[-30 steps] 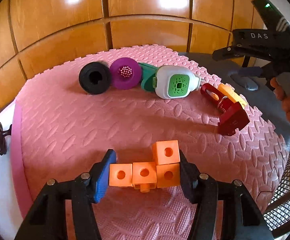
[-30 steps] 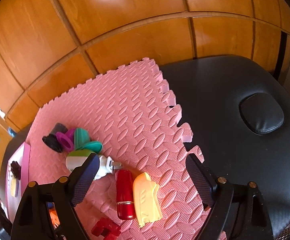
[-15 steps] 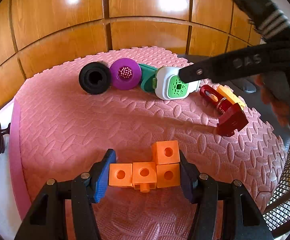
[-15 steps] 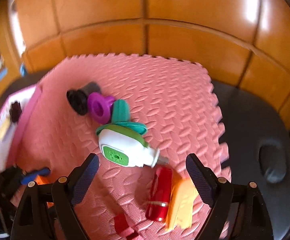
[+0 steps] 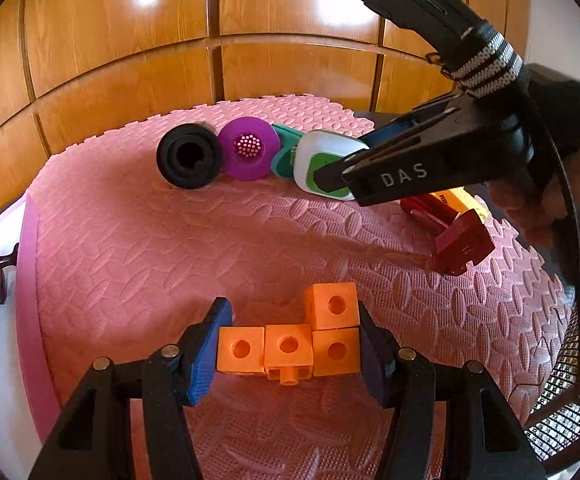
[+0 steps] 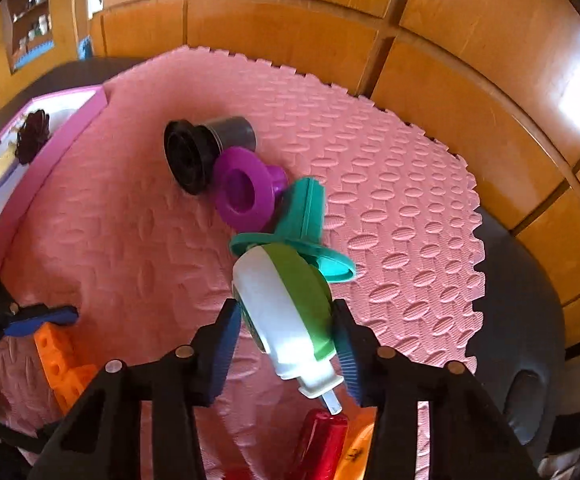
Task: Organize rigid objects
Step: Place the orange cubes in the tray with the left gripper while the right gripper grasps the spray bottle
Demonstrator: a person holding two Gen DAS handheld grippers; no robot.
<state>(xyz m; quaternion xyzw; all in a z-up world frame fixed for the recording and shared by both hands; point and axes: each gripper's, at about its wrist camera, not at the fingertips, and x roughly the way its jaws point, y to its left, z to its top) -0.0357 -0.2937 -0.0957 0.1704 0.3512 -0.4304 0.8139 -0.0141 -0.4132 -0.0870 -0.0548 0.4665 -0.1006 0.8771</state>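
Left wrist view: left gripper (image 5: pixel 290 354) closed on the orange cubes (image 5: pixel 295 346), both pads touching the ends of the bottom row; one cube stacked over the right end. Cubes sit low over the pink mat (image 5: pixel 130 248). At the far edge of the mat, a row: black cap (image 5: pixel 189 156), purple cap (image 5: pixel 250 148), teal piece (image 5: pixel 284 152), white-green bottle (image 5: pixel 321 164). Right gripper (image 5: pixel 331 170) reaches in from the right, its fingers over the bottle. Red block (image 5: pixel 463 242) near the right edge, a red cylinder (image 5: pixel 423 210) and yellow piece (image 5: pixel 455 198) behind it.

Right wrist view: right gripper (image 6: pixel 288 350) straddles the bottle (image 6: pixel 286 304); pads at its two sides, jaws not fully shut, contact cannot be told. Bottle lies on the mat (image 6: pixel 130 240), nozzle toward the camera, top end touching the teal piece (image 6: pixel 301 224). Purple cap (image 6: pixel 244 196) and black cap (image 6: pixel 194 152) beyond it. Cubes (image 6: pixel 64 364) and left gripper (image 6: pixel 30 320) at lower left.
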